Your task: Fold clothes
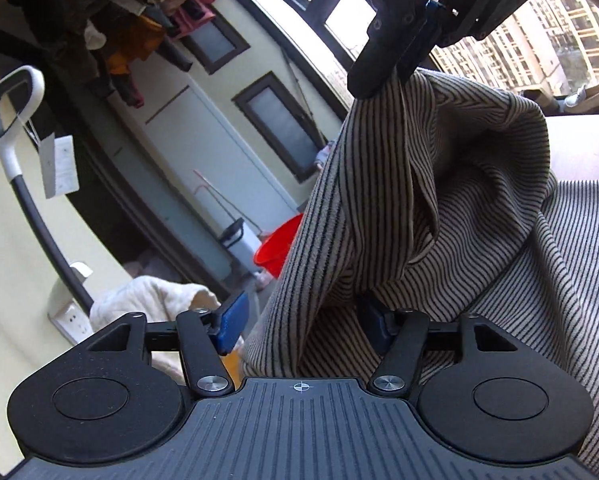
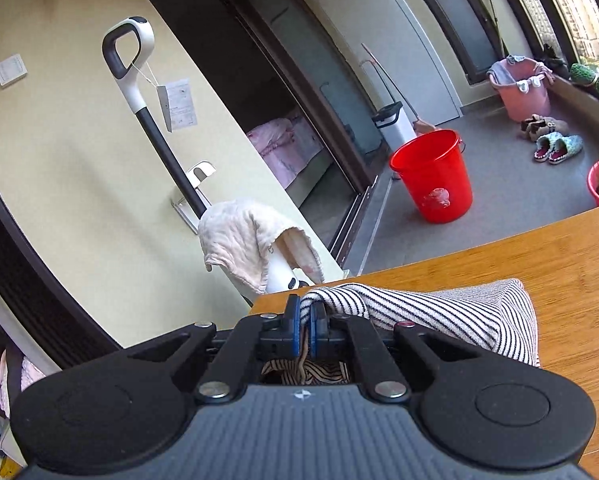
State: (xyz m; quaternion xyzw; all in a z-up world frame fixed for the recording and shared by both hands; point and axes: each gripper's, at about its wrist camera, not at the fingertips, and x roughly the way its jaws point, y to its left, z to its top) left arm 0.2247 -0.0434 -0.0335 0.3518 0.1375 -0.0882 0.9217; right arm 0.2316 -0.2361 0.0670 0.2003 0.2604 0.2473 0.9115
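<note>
vacuum handle (image 2: 128, 46): parked against the wall at far left, nothing to do with the job, just background.

cream towel (image 2: 243, 240): draped over the vacuum body, so not part of the pile being worked on as far as I can tell.

left gripper (image 1: 299, 322): jaws apart, blue pads either side of a hanging fold. The left pad is clear of the cloth; the right one is half buried behind it, so I can't say if it touches. Looks lined up to pinch a lower edge.

striped shirt (image 1: 439, 200): bunched and partly lifted off the wooden table (image 2: 559, 248), the rest pooled on it. Held up like that so it drapes and a second corner can be found, I'd guess.

right gripper (image 2: 306, 322): jaws pressed together on a pinch of the striped fabric, seen up top in the left view with cloth dangling from it.

red bucket (image 2: 433, 176): on the floor past the table, out of the way.
</note>
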